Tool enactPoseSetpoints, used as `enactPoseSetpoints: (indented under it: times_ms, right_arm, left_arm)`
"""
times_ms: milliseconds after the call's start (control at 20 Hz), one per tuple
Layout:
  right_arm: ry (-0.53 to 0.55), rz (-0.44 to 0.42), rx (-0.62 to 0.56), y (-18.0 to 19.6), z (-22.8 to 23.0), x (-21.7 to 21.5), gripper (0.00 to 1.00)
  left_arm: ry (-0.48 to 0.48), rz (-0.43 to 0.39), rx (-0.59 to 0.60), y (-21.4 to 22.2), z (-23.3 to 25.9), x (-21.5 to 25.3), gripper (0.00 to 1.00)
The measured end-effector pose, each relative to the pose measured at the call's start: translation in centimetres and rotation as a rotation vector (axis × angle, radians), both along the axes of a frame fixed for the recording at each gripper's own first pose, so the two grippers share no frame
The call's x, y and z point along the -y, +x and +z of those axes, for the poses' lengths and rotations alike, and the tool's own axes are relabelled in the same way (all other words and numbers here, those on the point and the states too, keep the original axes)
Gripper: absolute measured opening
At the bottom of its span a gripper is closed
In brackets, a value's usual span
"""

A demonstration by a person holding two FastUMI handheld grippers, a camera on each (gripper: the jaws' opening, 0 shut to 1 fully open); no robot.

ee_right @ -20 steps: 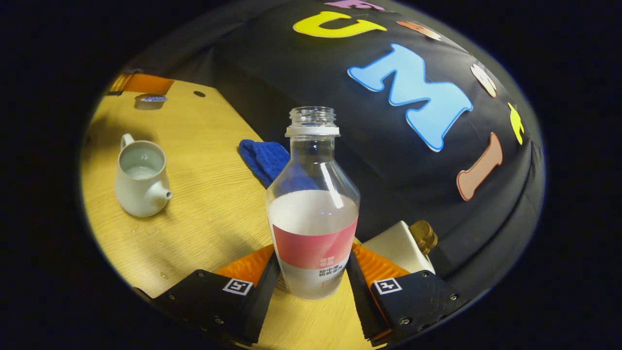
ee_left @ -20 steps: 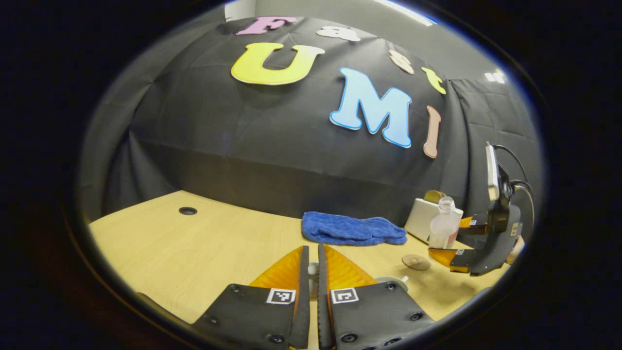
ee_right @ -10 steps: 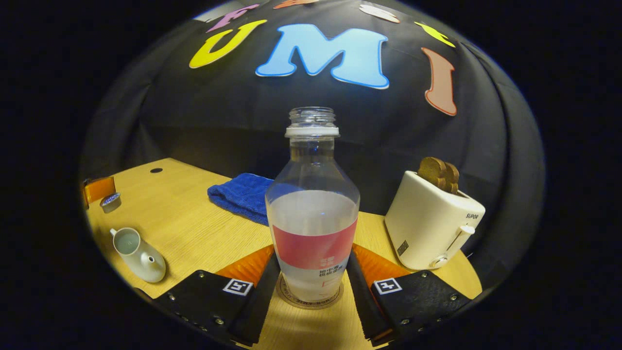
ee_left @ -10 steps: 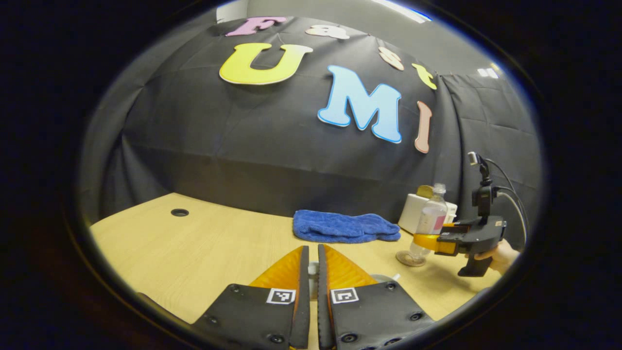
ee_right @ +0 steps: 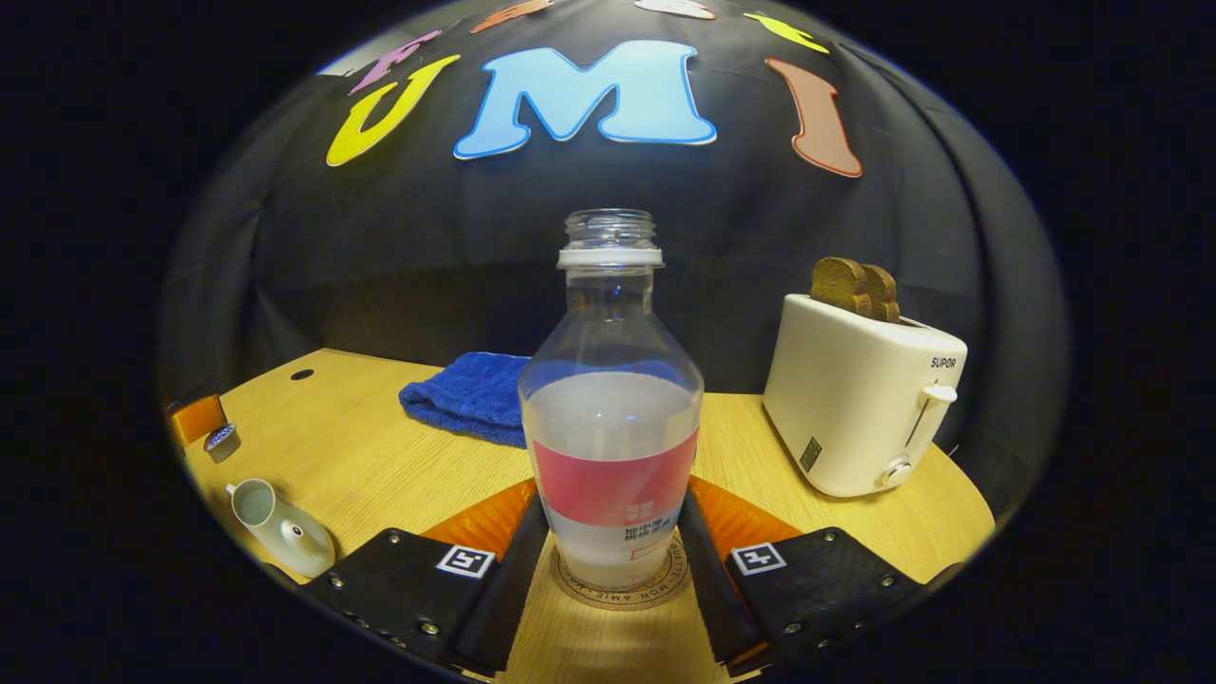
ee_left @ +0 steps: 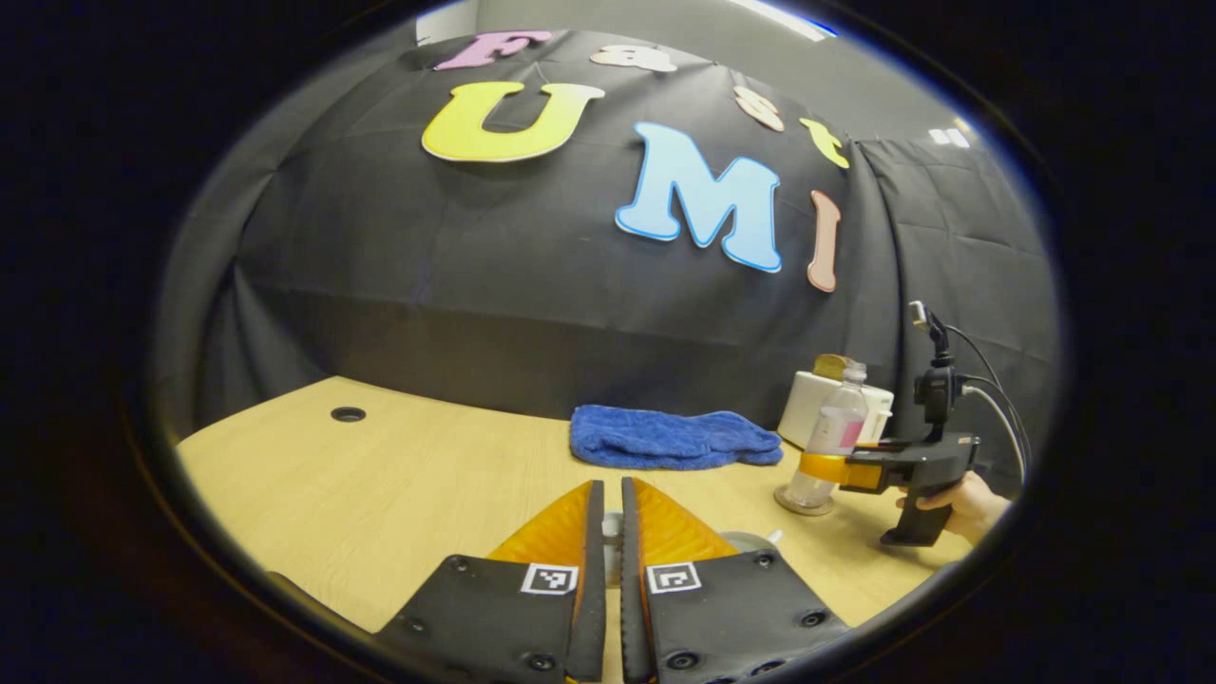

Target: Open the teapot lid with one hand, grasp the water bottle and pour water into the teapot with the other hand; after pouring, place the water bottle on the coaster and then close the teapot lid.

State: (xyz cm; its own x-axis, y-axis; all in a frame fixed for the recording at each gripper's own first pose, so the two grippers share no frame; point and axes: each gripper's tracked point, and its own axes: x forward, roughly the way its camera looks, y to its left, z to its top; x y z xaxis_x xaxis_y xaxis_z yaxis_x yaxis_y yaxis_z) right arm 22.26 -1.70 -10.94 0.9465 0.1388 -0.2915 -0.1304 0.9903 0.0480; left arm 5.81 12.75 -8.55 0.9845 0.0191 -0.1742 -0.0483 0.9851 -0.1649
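Upright, water bottle (ee_right: pixel 610 418) on coaster (ee_right: pixel 665 591); toaster (ee_right: pixel 860 413) marked SUPOR.

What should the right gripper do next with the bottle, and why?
Probably open the right gripper and back away. The water bottle stands upright on the coaster, both fingers on its sides. The teapot is uncovered, so closing the lid comes after.

left gripper (ee_left: pixel 605 532): dark plates, square coded tags, round screws | right gripper (ee_right: pixel 608 556): same tagged, screwed plates | from the left gripper view: pistol-style grip, black cables looping off a top-mounted unit
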Motion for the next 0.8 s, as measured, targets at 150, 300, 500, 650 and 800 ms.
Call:
enactPoseSetpoints:
  times_ms: [150,300,500,650,800]
  right_arm:
    - [0.009,0.0,-0.006,-0.1,-0.2,0.1,0.77]
    - [0.011,-0.01,-0.01,-0.1,-0.2,0.4,0.78]
    - [-0.009,-0.006,-0.003,-0.3,0.1,0.6,0.92]
    - [-0.016,-0.011,0.001,-0.8,0.5,0.5,0.96]
    - [0.006,-0.032,0.018,-1.7,1.3,1.0,0.96]
  left_arm:
    - [0.013,-0.008,-0.006,0.1,-0.1,0.4,0.13]
    - [0.029,-0.011,-0.011,0.1,-0.4,0.5,0.13]
    - [0.034,-0.012,-0.015,0.2,-0.6,0.6,0.13]
    - [0.036,-0.014,-0.019,0.2,-0.8,0.6,0.12]
    - [0.033,-0.017,-0.016,0.2,-0.7,0.8,0.15]
